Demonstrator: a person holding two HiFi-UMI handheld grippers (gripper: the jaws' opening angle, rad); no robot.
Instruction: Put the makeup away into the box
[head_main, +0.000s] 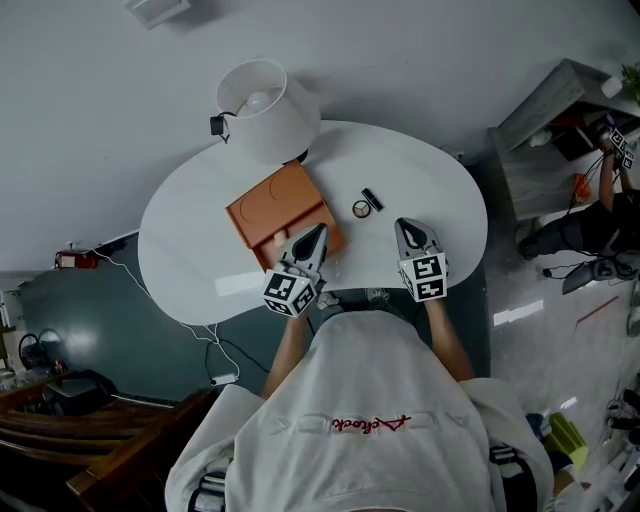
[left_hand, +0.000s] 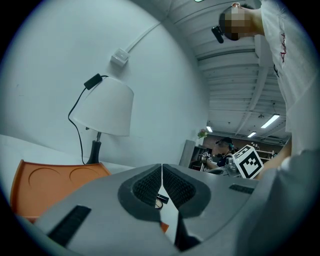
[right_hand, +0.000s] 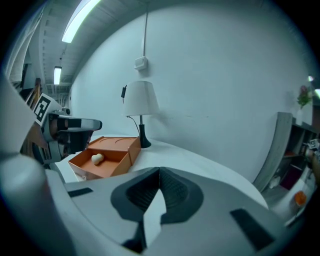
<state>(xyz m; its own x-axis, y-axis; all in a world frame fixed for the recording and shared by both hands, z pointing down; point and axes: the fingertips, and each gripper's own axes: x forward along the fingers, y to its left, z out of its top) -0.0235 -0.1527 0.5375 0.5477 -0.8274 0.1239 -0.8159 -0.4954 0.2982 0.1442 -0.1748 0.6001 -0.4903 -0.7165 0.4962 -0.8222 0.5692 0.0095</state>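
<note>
We held the left hand-held gripper (head_main: 316, 234) and right hand-held gripper (head_main: 409, 228) closed and empty at the counter's (head_main: 430, 180) lower edge, with open surface right of the box (head_main: 270, 205).

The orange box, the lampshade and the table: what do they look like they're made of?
Orange box: probably moulded plastic, possibly stiff card. It looks matte, with thin even walls and round recesses pressed into its lid.
Lampshade: likely fabric or paper. It is matte white with no glare.
Table: a smooth white top, perhaps lacquered or laminate, which shows soft bright reflections.
</note>
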